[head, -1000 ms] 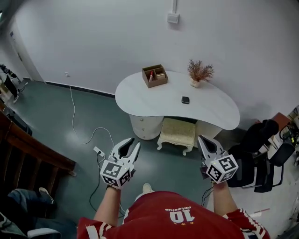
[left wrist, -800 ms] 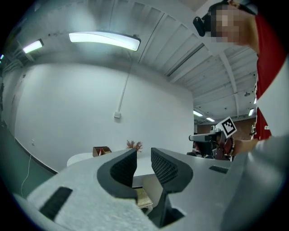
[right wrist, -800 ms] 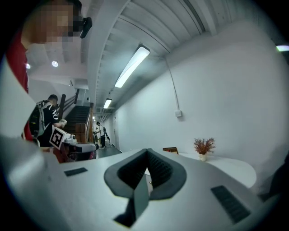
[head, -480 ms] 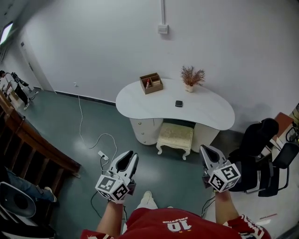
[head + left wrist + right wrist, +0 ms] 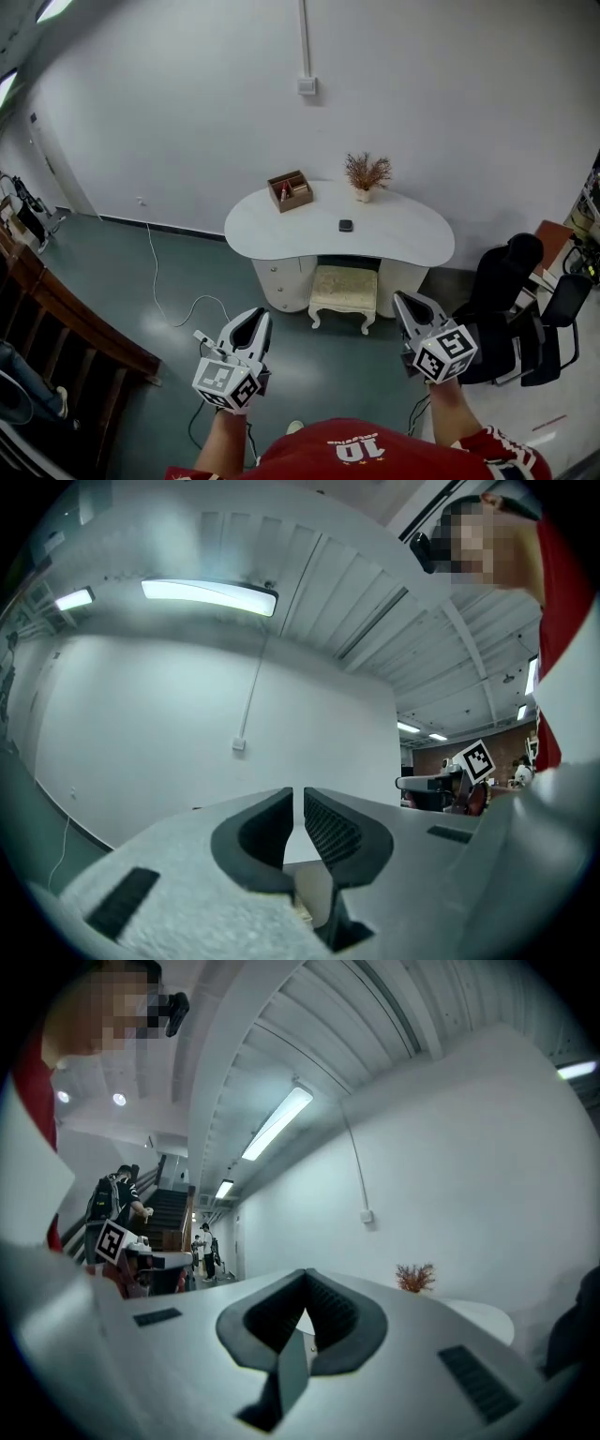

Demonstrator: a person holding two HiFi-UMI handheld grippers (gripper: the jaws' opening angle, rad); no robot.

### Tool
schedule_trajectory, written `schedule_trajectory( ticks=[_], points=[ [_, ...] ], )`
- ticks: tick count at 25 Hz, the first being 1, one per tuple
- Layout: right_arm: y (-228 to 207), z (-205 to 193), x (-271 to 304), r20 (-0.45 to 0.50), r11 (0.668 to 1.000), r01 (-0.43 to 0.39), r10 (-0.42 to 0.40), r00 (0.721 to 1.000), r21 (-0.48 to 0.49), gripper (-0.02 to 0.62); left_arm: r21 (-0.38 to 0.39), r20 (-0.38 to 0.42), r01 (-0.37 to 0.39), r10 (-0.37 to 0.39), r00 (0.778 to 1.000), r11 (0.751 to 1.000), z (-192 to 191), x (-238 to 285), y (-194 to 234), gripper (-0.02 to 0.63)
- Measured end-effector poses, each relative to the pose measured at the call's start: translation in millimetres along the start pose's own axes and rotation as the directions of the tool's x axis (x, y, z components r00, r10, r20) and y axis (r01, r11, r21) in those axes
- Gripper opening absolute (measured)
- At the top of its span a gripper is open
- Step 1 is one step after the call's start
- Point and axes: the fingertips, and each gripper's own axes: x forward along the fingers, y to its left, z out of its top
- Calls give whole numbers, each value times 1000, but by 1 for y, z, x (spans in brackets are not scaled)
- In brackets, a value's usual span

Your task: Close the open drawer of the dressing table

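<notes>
Dressing table (image 5: 281, 230) — white, kidney-shaped, by far wall (image 5: 187, 94), well apart from both grippers, stool (image 5: 343, 286) tucked under | drawer unit (image 5: 279, 279) at its left end, can't tell if a drawer's open | L gripper (image 5: 255, 319) — jaws just been closing, narrow slit left, nothing btwn | R gripper (image 5: 405, 302) jaws tip-to-tip, empty

There's the white kidney-shaped dressing table (image 5: 403, 242), centre frame against the wall, top level. Its rounded cream drawer pedestal (image 5: 279, 279) sits under the left end; the drawers look nearly flush, though it's too distant to be sure.
</notes>
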Motion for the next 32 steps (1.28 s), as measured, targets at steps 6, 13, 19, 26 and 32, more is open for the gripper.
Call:
schedule_trajectory(
  ticks=[6, 13, 19, 26, 32],
  points=[
    [43, 10, 7, 38, 1000, 2, -1, 999, -24, 5, 127, -14, 2, 0, 1000, 992, 14, -19, 15, -5],
    [65, 10, 1, 34, 999, 33, -32, 999, -32, 5, 119, -7, 48, -48, 999, 992, 19, -21, 18, -14],
    [72, 5, -5, 23, 997, 59, -58, 998, -47, 5, 103, -10, 76, -75, 997, 992, 15, -22, 16, -14],
    [76, 0, -4, 6, 995, 75, -75, 997, -64, 3, 46, 14, 79, -80, 997, 996, 18, -33, 19, -14],
    [77, -1, 2, 7, 995, 69, -68, 998, -68, 3, 67, 14, 56, -58, 998, 996, 19, -37, 28, -14]
  ],
)
